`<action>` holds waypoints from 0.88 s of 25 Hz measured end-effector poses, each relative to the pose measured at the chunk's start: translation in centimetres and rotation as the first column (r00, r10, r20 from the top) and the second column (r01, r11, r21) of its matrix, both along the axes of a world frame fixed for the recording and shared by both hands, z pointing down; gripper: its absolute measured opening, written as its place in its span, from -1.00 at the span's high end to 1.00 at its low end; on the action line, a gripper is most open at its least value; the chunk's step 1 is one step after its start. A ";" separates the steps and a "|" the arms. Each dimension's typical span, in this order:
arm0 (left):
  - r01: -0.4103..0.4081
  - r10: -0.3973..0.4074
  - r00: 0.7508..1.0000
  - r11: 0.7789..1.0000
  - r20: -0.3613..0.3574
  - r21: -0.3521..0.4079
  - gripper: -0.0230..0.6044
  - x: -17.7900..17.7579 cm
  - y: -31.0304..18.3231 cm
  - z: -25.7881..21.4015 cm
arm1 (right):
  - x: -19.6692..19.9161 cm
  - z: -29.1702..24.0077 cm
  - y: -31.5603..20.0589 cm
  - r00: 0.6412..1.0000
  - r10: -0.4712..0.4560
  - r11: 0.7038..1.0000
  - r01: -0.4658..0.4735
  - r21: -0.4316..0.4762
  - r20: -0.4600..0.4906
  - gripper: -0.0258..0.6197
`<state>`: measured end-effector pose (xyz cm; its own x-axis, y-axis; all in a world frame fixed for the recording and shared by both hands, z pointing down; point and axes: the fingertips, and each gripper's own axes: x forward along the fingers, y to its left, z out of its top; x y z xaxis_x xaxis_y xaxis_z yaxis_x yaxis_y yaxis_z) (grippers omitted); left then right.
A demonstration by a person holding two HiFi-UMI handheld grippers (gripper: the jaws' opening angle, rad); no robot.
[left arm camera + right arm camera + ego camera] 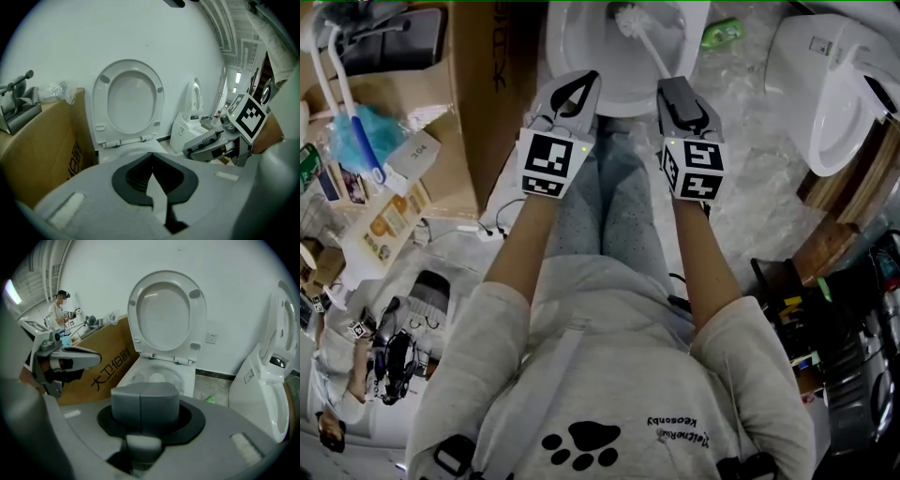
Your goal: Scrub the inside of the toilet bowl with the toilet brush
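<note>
The bowl [572,56] lies open ahead, lid [166,315] up, with the brush [649,42] slanting across its right side, a box [483,103] crowding its left and open floor [741,131] to its right.

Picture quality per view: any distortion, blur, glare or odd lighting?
Head view: even flat light, sharp, though the white toilet bowl nears overexposure. Left gripper view: strong fisheye bending, black corners, the left gripper blurred up close, the raised toilet seat sharp. Right gripper view: same fisheye and dark rim; a mosaic patch hides the face of a distant person.
</note>
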<state>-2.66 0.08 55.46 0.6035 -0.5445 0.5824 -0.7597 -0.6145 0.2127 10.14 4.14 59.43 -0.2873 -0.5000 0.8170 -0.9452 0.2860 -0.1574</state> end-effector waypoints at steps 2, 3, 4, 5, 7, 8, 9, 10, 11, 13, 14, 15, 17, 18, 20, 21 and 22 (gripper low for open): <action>0.000 0.000 1.000 1.000 0.001 -0.011 0.93 -0.2 0.1 0.5 | -0.1 1.0 0.2 1.000 -0.005 1.000 0.005 -0.022 -0.005 0.46; -0.001 0.001 1.000 1.000 0.001 -0.019 0.93 -0.2 0.2 0.9 | -0.1 1.4 0.3 1.000 -0.004 0.999 0.003 -0.033 -0.006 0.46; -0.001 0.001 1.000 1.000 0.001 -0.030 0.93 -0.2 0.4 1.3 | 0.0 1.8 0.3 1.000 -0.001 0.999 0.000 -0.044 -0.005 0.46; -0.002 0.002 1.000 0.999 0.001 -0.042 0.93 -0.3 0.6 1.8 | 0.0 2.2 0.4 1.000 0.002 0.999 -0.002 -0.053 -0.004 0.46; -0.002 0.002 1.000 0.998 0.006 -0.066 0.93 -0.5 1.1 2.9 | -0.1 2.9 0.7 1.000 0.001 0.998 -0.002 -0.069 -0.006 0.46; 0.000 0.001 1.000 0.997 0.009 -0.077 0.93 -0.7 1.3 3.4 | -0.2 3.3 0.9 1.000 -0.001 0.997 0.001 -0.078 -0.009 0.46; 0.002 -0.001 1.000 0.996 0.013 -0.088 0.93 -1.0 1.5 3.8 | -0.3 3.6 1.1 1.000 -0.004 0.996 0.003 -0.088 -0.012 0.46; 0.004 -0.003 1.000 0.995 0.015 -0.097 0.93 -1.2 1.7 4.2 | -0.4 4.0 1.4 1.000 -0.006 0.995 0.005 -0.099 -0.015 0.46; 0.007 -0.005 1.000 0.994 0.016 -0.105 0.93 -1.3 1.9 4.4 | -0.5 4.3 1.6 1.000 -0.009 0.994 0.007 -0.110 -0.018 0.46; 0.008 -0.006 1.000 0.993 0.012 -0.119 0.93 -1.3 2.2 4.9 | -0.6 4.9 2.2 1.000 -0.013 0.992 0.010 -0.129 -0.025 0.46; 0.006 -0.005 1.000 0.992 0.011 -0.125 0.93 -1.3 2.3 5.1 | -0.6 5.2 2.5 1.000 -0.015 0.990 0.012 -0.137 -0.027 0.46; 0.004 -0.003 1.000 0.992 0.011 -0.130 0.93 -1.3 2.5 5.3 | -0.6 5.5 2.7 0.999 -0.017 0.989 0.013 -0.146 -0.029 0.46; 0.000 0.001 1.000 0.990 0.011 -0.138 0.93 -1.3 2.7 5.6 | -0.8 6.0 3.3 0.999 -0.022 0.987 0.017 -0.161 -0.031 0.46; -0.001 0.003 1.000 0.990 0.011 -0.142 0.93 -1.3 2.8 5.8 | -0.9 6.2 3.6 0.999 -0.025 0.986 0.019 -0.169 -0.032 0.46; -0.004 0.005 1.000 0.989 0.010 -0.146 0.93 -1.3 2.9 5.9 | -1.1 6.5 4.1 0.999 -0.030 0.983 0.023 -0.183 -0.034 0.46; -0.006 0.007 1.000 0.989 0.009 -0.147 0.93 -1.3 3.0 6.0 | -1.2 6.7 4.3 0.999 -0.033 0.982 0.025 -0.189 -0.035 0.46; -0.007 0.009 1.000 0.989 0.008 -0.148 0.93 -1.4 3.0 6.0 | -1.3 6.9 4.5 0.999 -0.035 0.980 0.028 -0.195 -0.035 0.46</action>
